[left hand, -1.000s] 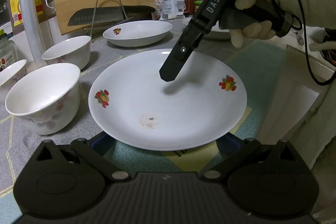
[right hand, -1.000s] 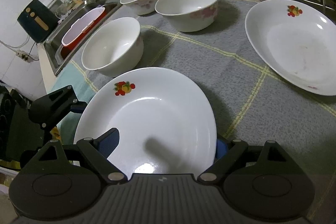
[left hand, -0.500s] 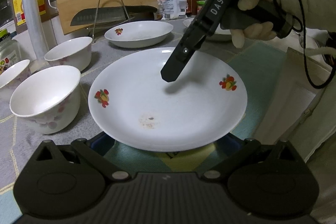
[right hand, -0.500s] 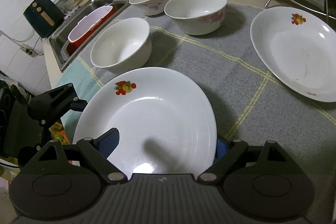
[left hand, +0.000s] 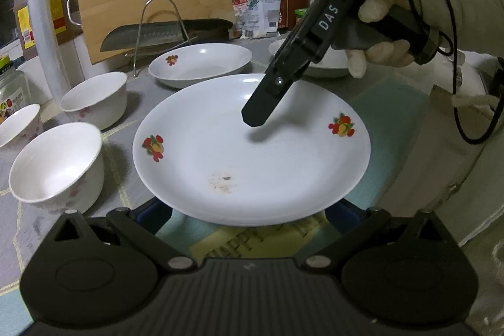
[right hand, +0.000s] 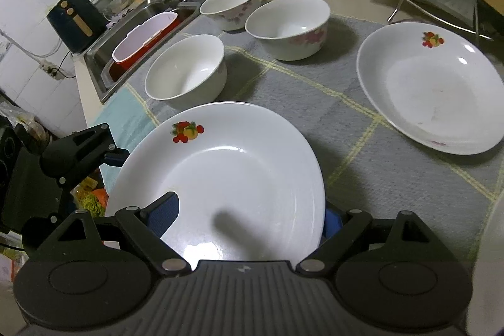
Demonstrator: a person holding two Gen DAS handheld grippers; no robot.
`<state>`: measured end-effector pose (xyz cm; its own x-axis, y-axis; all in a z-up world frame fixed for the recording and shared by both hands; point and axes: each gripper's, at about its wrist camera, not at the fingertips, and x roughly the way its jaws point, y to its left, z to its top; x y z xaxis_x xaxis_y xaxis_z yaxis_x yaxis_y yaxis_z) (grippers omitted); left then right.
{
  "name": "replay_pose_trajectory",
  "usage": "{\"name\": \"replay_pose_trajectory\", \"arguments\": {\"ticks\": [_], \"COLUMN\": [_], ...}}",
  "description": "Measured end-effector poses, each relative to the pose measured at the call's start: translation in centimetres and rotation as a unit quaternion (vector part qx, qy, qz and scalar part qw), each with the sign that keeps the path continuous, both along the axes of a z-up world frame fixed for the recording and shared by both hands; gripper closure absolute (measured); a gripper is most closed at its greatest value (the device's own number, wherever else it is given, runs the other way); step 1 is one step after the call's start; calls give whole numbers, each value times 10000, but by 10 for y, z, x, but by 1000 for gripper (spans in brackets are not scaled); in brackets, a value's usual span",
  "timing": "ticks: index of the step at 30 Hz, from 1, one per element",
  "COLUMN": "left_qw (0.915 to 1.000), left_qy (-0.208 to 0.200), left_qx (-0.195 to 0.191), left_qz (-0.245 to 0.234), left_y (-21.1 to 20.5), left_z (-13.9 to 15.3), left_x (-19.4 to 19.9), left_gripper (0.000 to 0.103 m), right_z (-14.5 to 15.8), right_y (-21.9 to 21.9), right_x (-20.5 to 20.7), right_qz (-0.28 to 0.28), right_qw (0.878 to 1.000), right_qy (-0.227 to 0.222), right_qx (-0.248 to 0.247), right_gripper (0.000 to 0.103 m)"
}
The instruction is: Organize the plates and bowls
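Together, both grippers — left gripper point(left hand: 249, 210), right gripper point(right hand: 252, 216) — grip one plate point(left hand: 252, 153).

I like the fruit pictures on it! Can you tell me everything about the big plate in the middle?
The plate is round, white and glossy, like china, shallow with a wide rim. Two small fruit pictures sit on opposite sides of the rim, and a brownish speckled smudge marks its middle. It is held about level above a teal and yellow cloth, with the left gripper clamped on one edge and the right gripper on another.

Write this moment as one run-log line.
plate: in both grippers | right gripper: one finger over, one under rim | left gripper: at opposite rim, grip unclear | nearest bowl: empty
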<state>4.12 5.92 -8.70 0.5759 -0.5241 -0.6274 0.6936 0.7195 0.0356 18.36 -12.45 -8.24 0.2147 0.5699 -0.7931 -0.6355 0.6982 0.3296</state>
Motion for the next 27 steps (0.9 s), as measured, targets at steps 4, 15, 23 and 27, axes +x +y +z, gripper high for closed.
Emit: {"name": "replay_pose_trajectory", "arguments": {"ticks": [4, 15, 23, 27], "left_qw": [10000, 10000, 9999, 9998], "left_qy": [-18, -47, -89, -87], "left_qx": [-6, -28, -14, -40], "left_qz": [29, 30, -90, -156], "left_y": [-14, -55, -85, -101], "left_z": [4, 11, 12, 13], "left_x": [-1, 3, 11, 17], "left_gripper": [1, 1, 1, 1], "right_z": [5, 16, 22, 24], "right_y": [-14, -58, -93, -113], "right_x": [-1, -2, 0, 2], "right_qz": [24, -7, -139, -242], "right_qw": [10000, 9999, 9997, 9994], "right_qy": [-43, -155, -210, -253], "right_qx": [11, 39, 72, 82], "right_gripper": [10, 10, 10, 10]}}
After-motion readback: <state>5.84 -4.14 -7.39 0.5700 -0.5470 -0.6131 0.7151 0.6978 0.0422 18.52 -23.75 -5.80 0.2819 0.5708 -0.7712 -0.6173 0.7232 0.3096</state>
